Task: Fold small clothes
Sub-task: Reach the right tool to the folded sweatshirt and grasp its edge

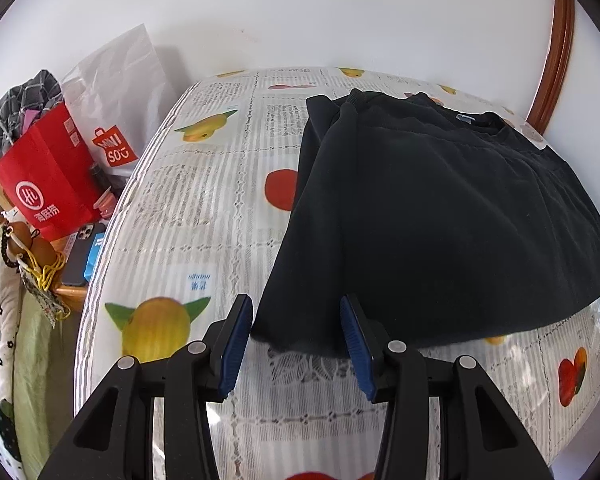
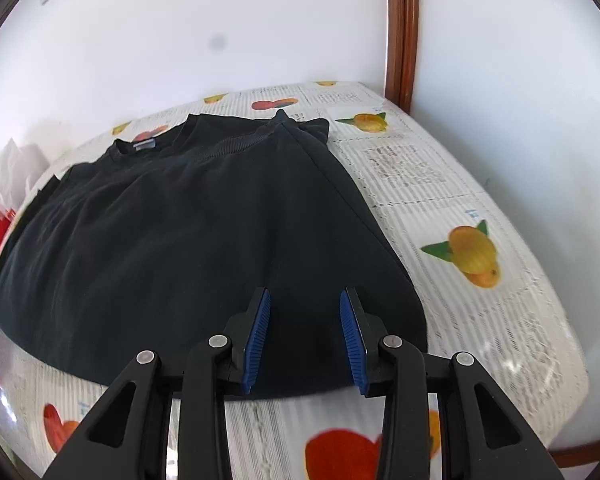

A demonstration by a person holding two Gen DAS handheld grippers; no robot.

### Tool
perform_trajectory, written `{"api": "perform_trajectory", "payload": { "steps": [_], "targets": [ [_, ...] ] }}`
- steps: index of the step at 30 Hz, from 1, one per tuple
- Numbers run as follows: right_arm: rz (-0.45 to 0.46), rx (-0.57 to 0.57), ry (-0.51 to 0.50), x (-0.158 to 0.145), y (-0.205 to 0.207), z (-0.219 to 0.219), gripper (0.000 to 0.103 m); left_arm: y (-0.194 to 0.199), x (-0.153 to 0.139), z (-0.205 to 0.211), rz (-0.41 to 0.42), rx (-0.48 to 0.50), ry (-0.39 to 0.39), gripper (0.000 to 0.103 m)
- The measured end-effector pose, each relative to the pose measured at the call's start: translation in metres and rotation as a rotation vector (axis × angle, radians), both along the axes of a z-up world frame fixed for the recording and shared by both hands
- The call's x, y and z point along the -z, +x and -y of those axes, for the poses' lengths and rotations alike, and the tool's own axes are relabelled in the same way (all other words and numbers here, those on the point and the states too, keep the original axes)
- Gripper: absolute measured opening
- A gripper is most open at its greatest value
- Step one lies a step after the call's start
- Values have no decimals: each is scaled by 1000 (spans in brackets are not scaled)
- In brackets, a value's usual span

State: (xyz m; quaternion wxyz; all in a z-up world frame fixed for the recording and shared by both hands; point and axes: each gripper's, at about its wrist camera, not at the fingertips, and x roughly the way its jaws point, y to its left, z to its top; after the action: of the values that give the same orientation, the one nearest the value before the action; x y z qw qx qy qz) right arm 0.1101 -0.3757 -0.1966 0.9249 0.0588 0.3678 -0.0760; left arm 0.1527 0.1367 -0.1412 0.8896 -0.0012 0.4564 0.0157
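black shirt (image 1: 440, 216): its right edge runs out of the left wrist view; its left edge is cut off in the right wrist view; the folded-under layers are hidden.
desk (image 2: 480, 320): the cloth under the shirt is covered; the near edge is blurred in the right wrist view.
red bag (image 1: 48, 184): contents mostly hidden; only a checked cloth shows on top.
phone (image 1: 80, 252): partly hidden by the desk edge.
cloth print: the text is too small to read.
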Motion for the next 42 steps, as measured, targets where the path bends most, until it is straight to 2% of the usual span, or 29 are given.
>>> {"api": "perform_trajectory", "payload": {
  "steps": [4, 9, 12, 16, 20, 24, 25, 27, 31, 37, 40, 42],
  "targets": [
    [15, 60, -39, -13, -9, -9, 36, -15, 0, -6, 2, 6, -6, 44],
    [67, 62, -85, -35, -4, -36, 36, -29, 6, -14, -8, -6, -16, 44],
    [68, -3, -43, -42, 10, -63, 36, -35, 9, -23, -14, -15, -42, 44],
    [25, -145, 36, -38, 42, -112, 36, -40, 14, -31, -29, -14, -83, 44],
    [-18, -221, 32, -28, 75, -160, 36, -44, 19, -33, -36, 23, -91, 44],
    [-31, -278, 21, -16, 86, -196, 37, -45, 20, -35, -20, 32, -75, 46],
    [-34, -277, -8, -12, 85, -204, 40, -45, 20, -36, -16, 31, -81, 46],
    [-50, -265, -62, -1, 83, -213, 41, -45, 20, -36, -13, 32, -93, 48],
    [-5, -249, -73, 8, 53, -210, 41, -46, 21, -33, -3, 35, -84, 52],
    [38, -289, -125, 17, 2, -209, 43, -43, 22, -27, 20, 31, -59, 54],
    [33, -314, -192, 16, -10, -215, 42, -43, 21, -30, 16, 20, -79, 54],
    [38, -340, -196, 9, -15, -220, 43, -46, 21, -33, 9, 11, -91, 54]
  ]
}}
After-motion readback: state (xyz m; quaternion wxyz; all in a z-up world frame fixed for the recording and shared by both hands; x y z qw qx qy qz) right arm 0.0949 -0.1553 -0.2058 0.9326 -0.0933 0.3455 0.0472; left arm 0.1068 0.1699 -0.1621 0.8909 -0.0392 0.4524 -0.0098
